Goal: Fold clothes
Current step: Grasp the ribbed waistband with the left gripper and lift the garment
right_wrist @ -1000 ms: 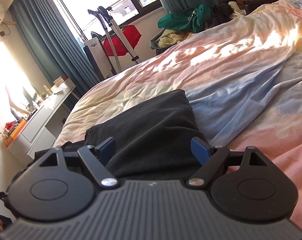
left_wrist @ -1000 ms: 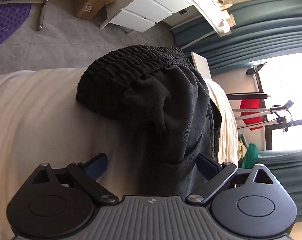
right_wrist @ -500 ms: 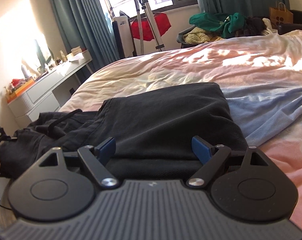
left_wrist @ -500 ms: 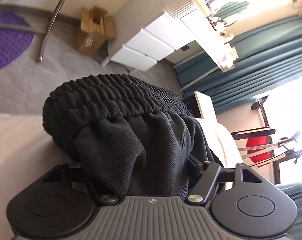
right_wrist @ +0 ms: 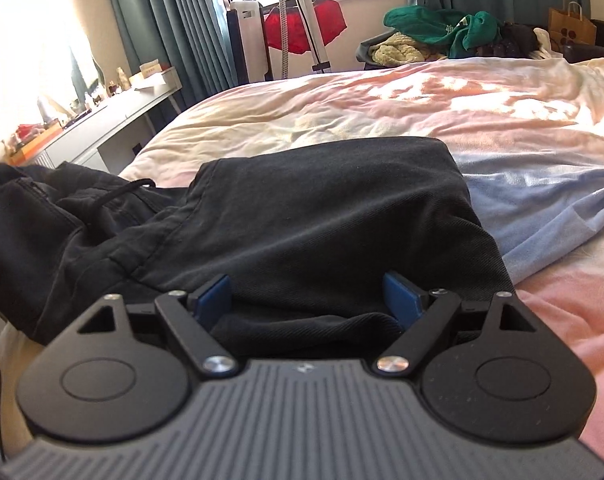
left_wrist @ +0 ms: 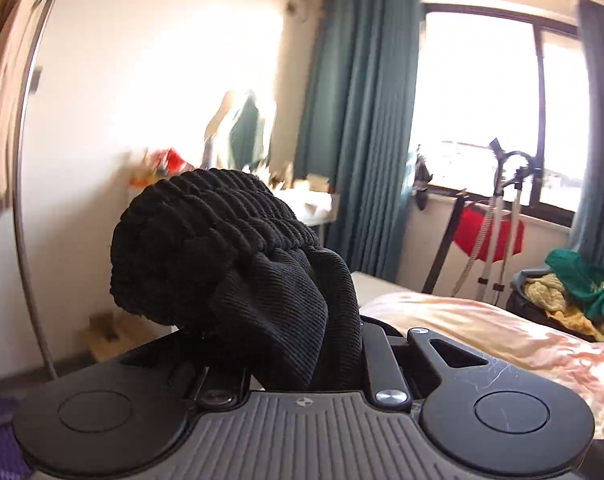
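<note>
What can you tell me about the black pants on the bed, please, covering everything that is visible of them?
The black pants are dark, finely ribbed fabric with stitched seams and a drawstring. One folded part lies flat on the pink and blue bedspread; the rest is rumpled toward the bed's edge. The gathered elastic waistband is bunched and raised off the bed, clamped in the left tongs. The right tongs are open, their blue pads on either side of the near fold.
</note>
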### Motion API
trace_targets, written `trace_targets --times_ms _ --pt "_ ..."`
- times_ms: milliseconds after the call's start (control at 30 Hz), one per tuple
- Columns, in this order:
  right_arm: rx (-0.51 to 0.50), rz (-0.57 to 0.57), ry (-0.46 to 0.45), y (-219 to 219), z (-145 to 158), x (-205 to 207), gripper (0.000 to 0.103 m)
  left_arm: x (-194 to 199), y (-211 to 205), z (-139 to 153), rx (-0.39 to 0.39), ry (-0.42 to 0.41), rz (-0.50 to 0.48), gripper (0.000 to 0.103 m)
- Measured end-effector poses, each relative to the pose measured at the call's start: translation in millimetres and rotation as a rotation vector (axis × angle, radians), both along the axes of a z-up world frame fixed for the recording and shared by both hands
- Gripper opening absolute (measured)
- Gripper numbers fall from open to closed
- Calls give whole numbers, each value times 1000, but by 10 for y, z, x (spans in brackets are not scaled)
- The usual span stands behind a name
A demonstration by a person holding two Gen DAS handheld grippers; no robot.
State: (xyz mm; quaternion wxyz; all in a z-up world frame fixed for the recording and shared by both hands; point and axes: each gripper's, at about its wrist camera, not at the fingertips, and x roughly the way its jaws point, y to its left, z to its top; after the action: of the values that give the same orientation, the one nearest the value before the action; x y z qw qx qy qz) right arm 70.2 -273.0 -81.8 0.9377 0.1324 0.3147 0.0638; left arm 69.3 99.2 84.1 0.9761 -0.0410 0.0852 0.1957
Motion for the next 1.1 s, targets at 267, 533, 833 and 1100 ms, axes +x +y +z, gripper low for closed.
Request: trace_targets --times_ms 267,533,833,1100 --pt "220 -200 -40 -791 258 -298 84 -216 -1774 319 170 -167 -189 16" --pt "390 -491 -83 -1718 193 -487 86 -335 -3496 -522 381 -150 -393 16" --pt "567 -483 -246 -2013 102 -575 86 54 -4209 -1670 691 109 -602 22" --pt "686 -326 -218 -1910 52 -382 86 17 -3879 -1691 839 209 -687 79"
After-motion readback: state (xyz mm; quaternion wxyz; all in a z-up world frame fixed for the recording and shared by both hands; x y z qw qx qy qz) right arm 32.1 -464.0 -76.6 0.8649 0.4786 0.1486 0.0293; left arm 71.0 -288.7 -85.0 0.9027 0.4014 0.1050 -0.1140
